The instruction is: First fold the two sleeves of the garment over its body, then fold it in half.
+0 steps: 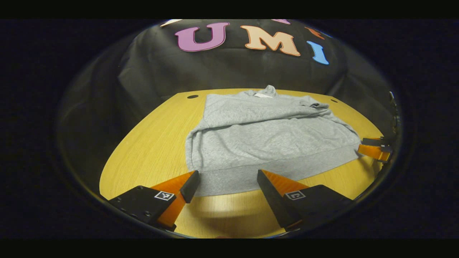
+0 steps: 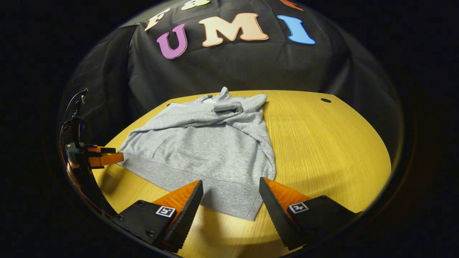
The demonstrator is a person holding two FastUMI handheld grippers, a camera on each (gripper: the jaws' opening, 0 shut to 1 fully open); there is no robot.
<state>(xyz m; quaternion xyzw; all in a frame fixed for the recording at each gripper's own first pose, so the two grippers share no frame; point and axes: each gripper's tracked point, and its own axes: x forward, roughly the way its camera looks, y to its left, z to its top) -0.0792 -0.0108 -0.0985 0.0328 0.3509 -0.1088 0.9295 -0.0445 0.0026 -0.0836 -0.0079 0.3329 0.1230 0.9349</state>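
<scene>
Lying flat on the desk (image 1: pixel 143 150), the sweatshirt (image 1: pixel 265 139) has both sleeves already crossed over its body, so the half fold looks next. Each gripper hangs at a hem corner, ready for that: the left gripper (image 1: pixel 227 181) with jaws apart over the hem band (image 1: pixel 229 181), the right gripper (image 2: pixel 231 191) likewise spread. Nothing else on the desk blocks the fold.
</scene>
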